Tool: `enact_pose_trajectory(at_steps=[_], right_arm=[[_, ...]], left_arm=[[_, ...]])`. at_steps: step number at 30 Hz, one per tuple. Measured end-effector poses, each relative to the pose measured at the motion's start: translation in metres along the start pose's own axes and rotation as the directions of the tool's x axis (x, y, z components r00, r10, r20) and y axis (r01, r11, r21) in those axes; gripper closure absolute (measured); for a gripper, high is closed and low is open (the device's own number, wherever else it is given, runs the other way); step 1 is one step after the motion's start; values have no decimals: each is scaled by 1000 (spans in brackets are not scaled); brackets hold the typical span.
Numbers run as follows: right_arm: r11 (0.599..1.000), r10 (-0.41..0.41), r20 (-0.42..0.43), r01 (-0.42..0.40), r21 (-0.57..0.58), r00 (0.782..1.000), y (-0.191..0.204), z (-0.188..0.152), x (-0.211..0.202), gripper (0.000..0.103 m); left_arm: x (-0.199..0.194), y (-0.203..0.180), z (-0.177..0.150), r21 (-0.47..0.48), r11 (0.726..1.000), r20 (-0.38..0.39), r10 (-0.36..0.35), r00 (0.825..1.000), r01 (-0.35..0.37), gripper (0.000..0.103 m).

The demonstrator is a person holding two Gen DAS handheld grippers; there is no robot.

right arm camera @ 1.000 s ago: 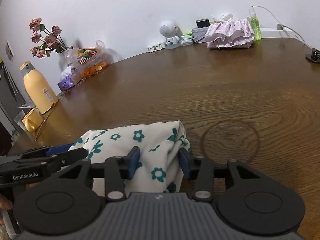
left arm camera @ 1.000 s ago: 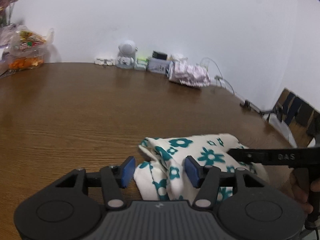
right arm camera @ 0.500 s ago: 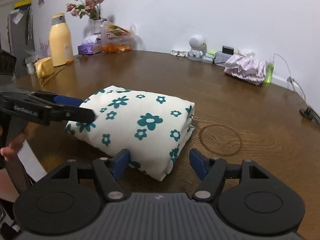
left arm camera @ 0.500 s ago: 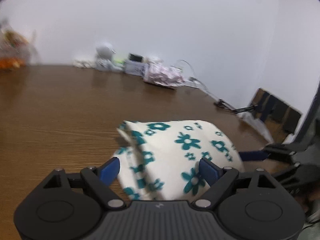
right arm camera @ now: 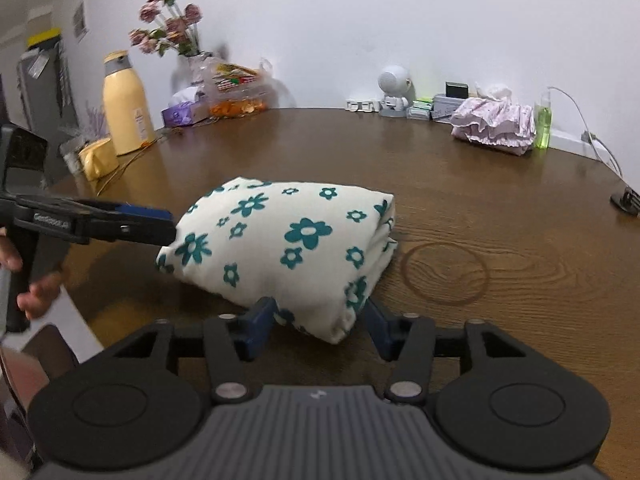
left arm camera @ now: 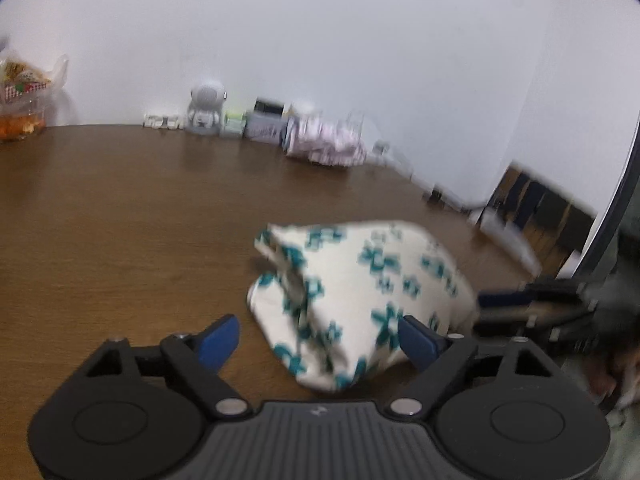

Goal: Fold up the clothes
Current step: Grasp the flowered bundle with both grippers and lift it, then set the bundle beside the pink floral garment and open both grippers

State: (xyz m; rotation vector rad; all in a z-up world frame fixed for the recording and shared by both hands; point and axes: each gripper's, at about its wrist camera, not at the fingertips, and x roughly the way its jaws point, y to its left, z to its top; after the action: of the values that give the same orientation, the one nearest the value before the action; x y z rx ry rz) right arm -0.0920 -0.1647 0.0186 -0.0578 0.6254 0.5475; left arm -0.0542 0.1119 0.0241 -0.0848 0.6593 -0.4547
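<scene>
A cream cloth with teal flowers lies folded into a thick bundle on the brown wooden table. The right gripper is at the bundle's near corner, its jaws closing, and both blue pads touch the cloth. In the blurred left wrist view the same cloth lies between the jaws of my left gripper, which are closing. There the left pad stands clear of the cloth. From the right wrist view the left gripper reaches the bundle's left end. The right gripper shows at the far side.
A pink frilly cloth, a green bottle, a white robot figure and small boxes line the back wall. A yellow bottle, flowers and a snack bag stand at the left. The table's edge curves near a hand.
Both grippers held the cloth a second ago, then opened wide and left it lying on the table. Their jaws have since narrowed, the right one back onto the near corner.
</scene>
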Motion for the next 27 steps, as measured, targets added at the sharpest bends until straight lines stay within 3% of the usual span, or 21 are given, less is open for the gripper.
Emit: enact_pose_trajectory(at_steps=[1,2,4,6,9,15,19,27], right_arm=[[1000,2,7,-3,12,1000,-2,1,2,79],[1000,6,-2,-6,28,1000,-4,3,6,89],[999,1,-12,-1,47,1000,-5,7,15,93],[999,2,-15,-1,51,1000,-6,11,19,94],[998,4,-20,-3,62,1000,-12,24,30,96],[994,-70,-7,70,81,998,-51,83,86,97],[988,-64,-48,70,136,997,-90,124,140,97],[984,-140,-37,143,109,989,-126,202,234,97]], left_arm=[[5,-6,1,9,1000,-28,15,999,-15,50],[9,-11,2,16,1000,-43,17,999,-17,63],[14,-15,6,37,999,-42,29,999,-28,77],[23,-15,13,49,998,-42,47,998,-45,79],[48,-5,34,42,996,-54,75,996,-73,91],[107,23,94,49,997,-72,63,995,-59,92],[157,52,136,7,996,-87,87,992,-87,92],[242,105,212,-31,986,-53,164,985,-166,95]])
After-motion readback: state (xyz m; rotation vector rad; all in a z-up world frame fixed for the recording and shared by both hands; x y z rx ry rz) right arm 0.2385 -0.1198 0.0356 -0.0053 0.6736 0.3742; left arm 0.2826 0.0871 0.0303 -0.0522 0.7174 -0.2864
